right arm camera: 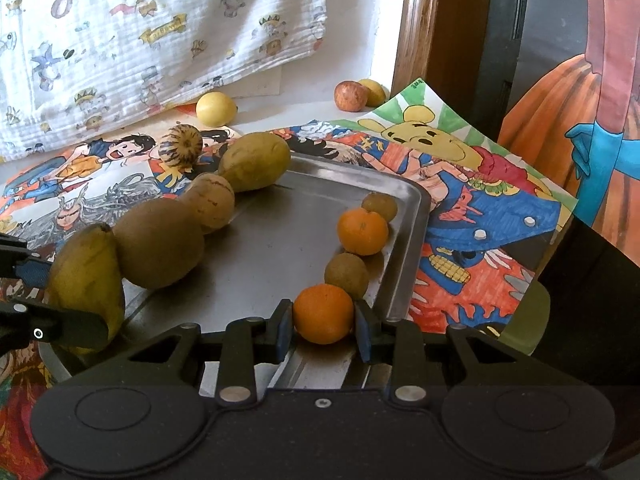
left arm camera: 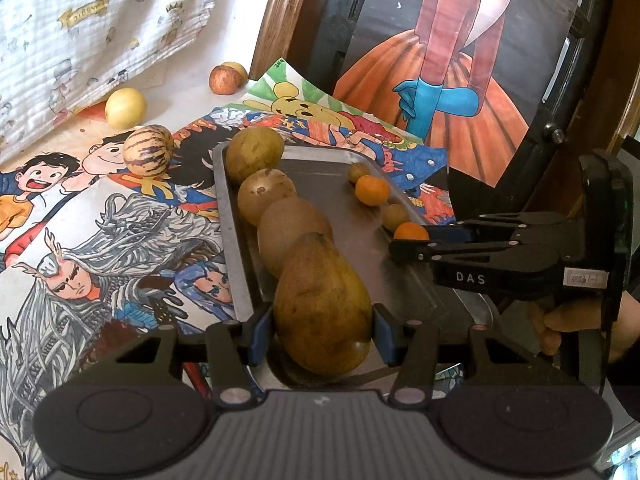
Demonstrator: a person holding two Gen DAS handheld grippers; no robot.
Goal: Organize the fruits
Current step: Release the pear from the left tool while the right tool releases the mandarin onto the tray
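Note:
A metal tray (left arm camera: 316,172) lies on coloured drawings. Along its left side runs a row of large fruits: a green-brown mango (left arm camera: 322,304) nearest me, then two brown round fruits (left arm camera: 294,232) and another green-yellow one (left arm camera: 254,154). My left gripper (left arm camera: 322,334) is shut on the mango, one blue pad against each side. Down the tray's right side alternate small brown fruits (right arm camera: 346,274) and oranges (right arm camera: 362,230). My right gripper (right arm camera: 324,322) is shut on the nearest orange (right arm camera: 323,312), low at the tray's right rim; in the left wrist view that right gripper (left arm camera: 408,242) comes in from the right.
Off the tray, on the table behind it, lie a striped melon (left arm camera: 148,151), a yellow round fruit (left arm camera: 125,107) and a red apple (left arm camera: 224,79) with a yellow fruit behind it. A printed cloth (left arm camera: 100,20) hangs at the back left. A large framed drawing (left arm camera: 460,80) leans at the right.

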